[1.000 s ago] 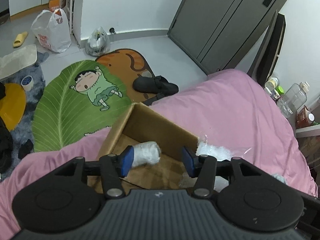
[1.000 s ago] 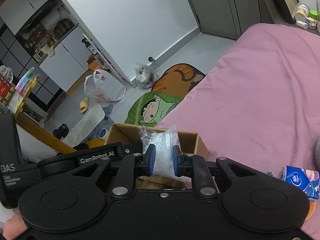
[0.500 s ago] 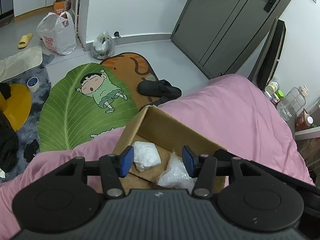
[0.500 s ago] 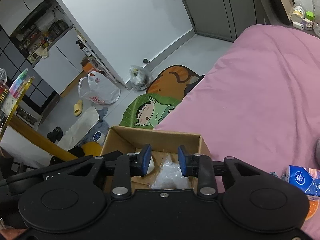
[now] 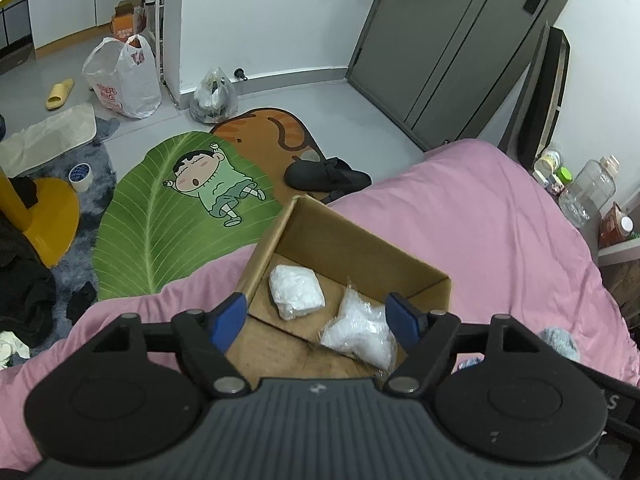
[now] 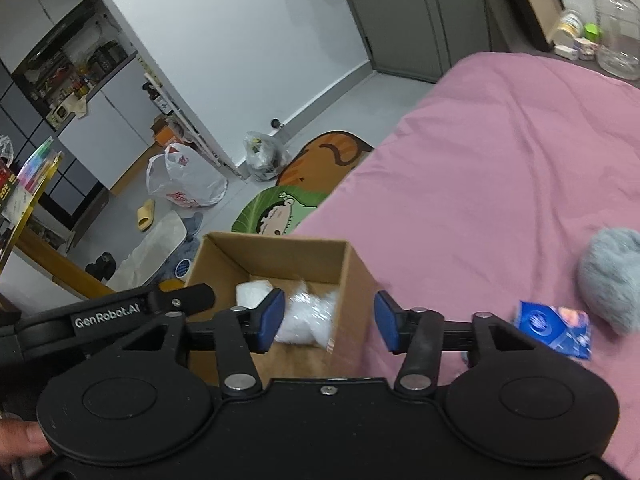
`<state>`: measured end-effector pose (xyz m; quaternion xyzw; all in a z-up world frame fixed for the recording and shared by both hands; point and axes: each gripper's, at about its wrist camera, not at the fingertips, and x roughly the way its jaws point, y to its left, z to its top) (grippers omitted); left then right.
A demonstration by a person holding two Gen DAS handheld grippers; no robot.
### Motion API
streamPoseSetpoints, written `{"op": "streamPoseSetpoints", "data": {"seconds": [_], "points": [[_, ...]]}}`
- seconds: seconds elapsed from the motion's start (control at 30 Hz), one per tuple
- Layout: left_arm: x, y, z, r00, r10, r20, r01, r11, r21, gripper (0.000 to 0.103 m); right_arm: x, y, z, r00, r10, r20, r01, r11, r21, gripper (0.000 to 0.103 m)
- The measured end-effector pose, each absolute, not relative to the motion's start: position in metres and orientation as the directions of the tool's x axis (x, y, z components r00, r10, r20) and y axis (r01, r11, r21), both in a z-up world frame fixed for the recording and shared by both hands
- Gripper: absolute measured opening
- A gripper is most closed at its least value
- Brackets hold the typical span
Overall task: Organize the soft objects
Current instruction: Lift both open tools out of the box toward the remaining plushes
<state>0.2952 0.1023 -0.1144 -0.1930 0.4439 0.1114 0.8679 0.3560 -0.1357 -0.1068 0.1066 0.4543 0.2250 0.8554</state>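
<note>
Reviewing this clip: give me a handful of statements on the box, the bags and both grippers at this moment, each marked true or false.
1. Two white plastic-wrapped bundles lie in the cardboard box: the rounded bundle and the crinkled bag. True.
2. The right gripper is shut on a bag. False: its jaws are open and empty.
3. The left gripper is open. True.
4. The blue tissue pack is in the box. False: it lies on the pink bedspread.
</note>
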Motion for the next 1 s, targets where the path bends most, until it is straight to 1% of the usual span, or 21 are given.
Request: {"op": "streamPoseSetpoints", "data": {"seconds": [0.07, 0.2, 0.3, 0.5, 0.73, 0.8, 1.0], "points": [[0.293, 0.096, -0.112, 0.579, 0.027, -0.815, -0.360, 0.905, -0.226, 0.078, 0.351, -0.145, -0.106, 0.493, 0.476, -0.729, -0.281, 0.880, 0.384, 0.061], [0.286, 0.082, -0.108, 0.578, 0.028, -0.815, -0.345, 0.914, -0.213, 0.080, 0.343, -0.166, -0.104, 0.501, 0.469, -0.727, -0.263, 0.883, 0.389, 0.072], [0.281, 0.070, -0.104, 0.581, 0.026, -0.813, -0.332, 0.920, -0.208, 0.080, 0.339, -0.180, -0.103, 0.509, 0.459, -0.728, -0.251, 0.888, 0.385, 0.077], [0.272, 0.048, -0.098, 0.582, 0.022, -0.813, -0.312, 0.929, -0.199, 0.080, 0.330, -0.207, -0.102, 0.525, 0.448, -0.723, -0.230, 0.893, 0.387, 0.084], [0.263, 0.019, -0.098, 0.577, 0.013, -0.817, -0.288, 0.939, -0.188, 0.081, 0.324, -0.237, -0.107, 0.527, 0.438, -0.728, -0.196, 0.897, 0.397, 0.089], [0.262, 0.010, -0.100, 0.570, 0.011, -0.821, -0.282, 0.942, -0.183, 0.081, 0.324, -0.245, -0.110, 0.523, 0.438, -0.731, -0.188, 0.896, 0.402, 0.092], [0.258, -0.014, -0.106, 0.552, -0.003, -0.834, -0.261, 0.949, -0.177, 0.081, 0.323, -0.267, -0.118, 0.508, 0.437, -0.742, -0.170, 0.896, 0.411, 0.096]]}}
